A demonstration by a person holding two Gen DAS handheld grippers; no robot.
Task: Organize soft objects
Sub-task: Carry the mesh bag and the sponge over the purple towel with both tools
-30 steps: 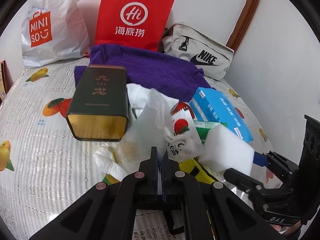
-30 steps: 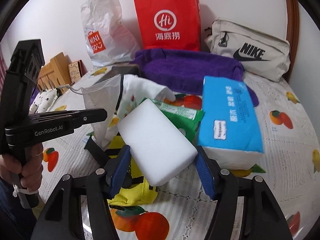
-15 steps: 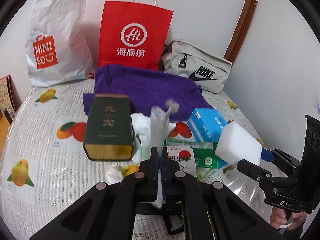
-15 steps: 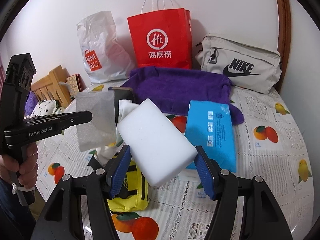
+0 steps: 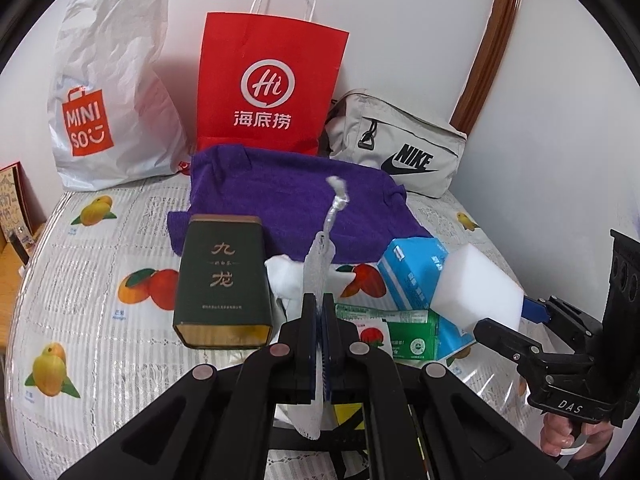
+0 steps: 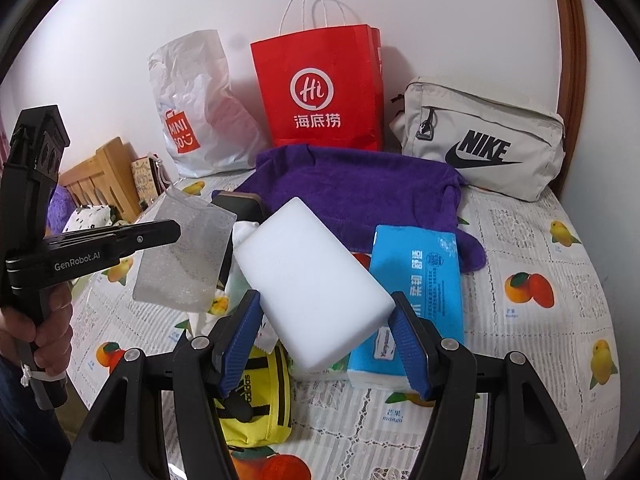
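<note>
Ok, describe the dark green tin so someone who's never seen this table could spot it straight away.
Find the red paper bag standing against the wall, then the purple towel spread in front of it. The tin lies at the towel's near left corner on the fruit-print cloth. It is the only hard dark green box, with gold characters and a gold rim.

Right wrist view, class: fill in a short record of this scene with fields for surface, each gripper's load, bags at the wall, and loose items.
surface: fruit-print tablecloth
left gripper: shut on a translucent mesh pouch
right gripper: shut on a white sponge block
bags at wall: white Miniso bag, red paper bag, beige Nike pouch
loose items: purple towel, blue tissue pack, yellow pouch
</note>
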